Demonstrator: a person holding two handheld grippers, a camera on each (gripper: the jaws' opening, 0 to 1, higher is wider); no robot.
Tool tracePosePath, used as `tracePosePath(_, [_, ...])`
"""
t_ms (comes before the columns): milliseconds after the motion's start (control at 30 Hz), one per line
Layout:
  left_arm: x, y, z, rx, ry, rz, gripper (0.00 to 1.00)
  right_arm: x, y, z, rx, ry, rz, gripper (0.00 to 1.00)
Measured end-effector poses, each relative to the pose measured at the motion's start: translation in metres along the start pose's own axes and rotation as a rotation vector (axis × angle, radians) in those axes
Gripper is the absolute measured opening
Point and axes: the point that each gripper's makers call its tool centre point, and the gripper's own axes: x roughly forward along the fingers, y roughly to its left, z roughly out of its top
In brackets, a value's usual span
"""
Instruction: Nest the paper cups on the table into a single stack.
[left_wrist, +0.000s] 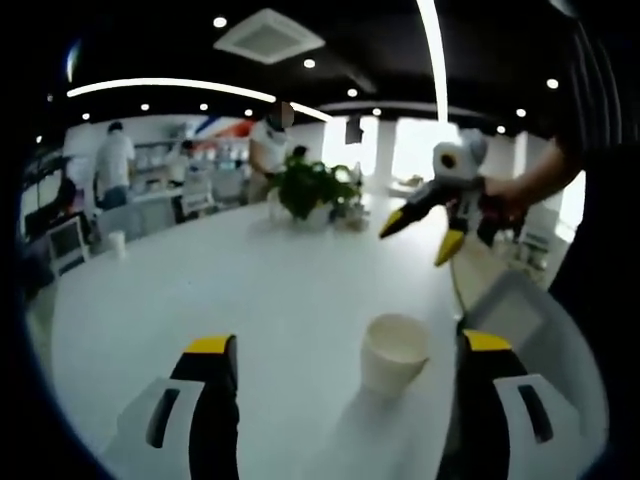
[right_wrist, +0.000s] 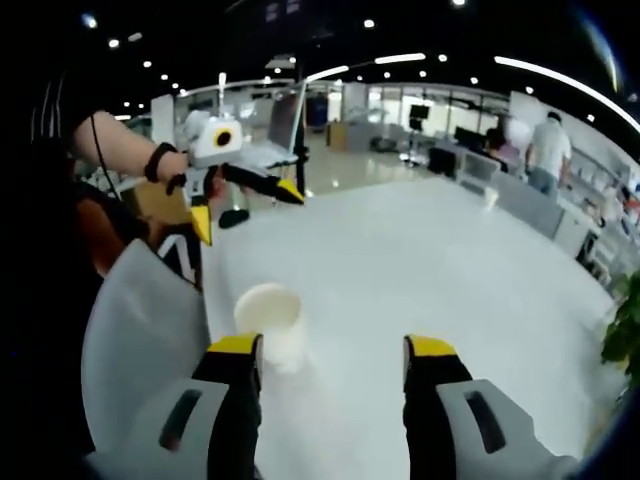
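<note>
White table (left_wrist: 250, 290) carries one paper cup (left_wrist: 394, 352) upright in the left gripper view — between the spread jaws of the left gripper (left_wrist: 345, 345), nearer its right jaw. Right gripper view: the right gripper (right_wrist: 333, 347) is spread too — the cup stands just beside its left jaw.

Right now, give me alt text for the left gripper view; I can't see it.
A white paper cup stands upright on the white table, just ahead between the left gripper's open yellow-tipped jaws. Beyond it, a hand holds the right gripper open above the table, with a potted plant farther back.
</note>
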Motion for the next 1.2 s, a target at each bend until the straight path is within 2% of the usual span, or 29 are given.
tracePosePath(467, [0.015,-0.016,-0.031,-0.024,0.033,-0.042,0.87,0.022,0.022,-0.015,-0.035,0.034,0.060,0.54])
tracePosePath(800, [0.025,-0.023,-0.044,-0.026,0.057,-0.055,0.83,0.043,0.041,-0.026,-0.052,0.067,0.107,0.53])
tracePosePath(1200, [0.037,-0.030,-0.056,-0.032,0.071,-0.081,0.79,0.062,0.052,-0.036,-0.084,0.102,0.148,0.53])
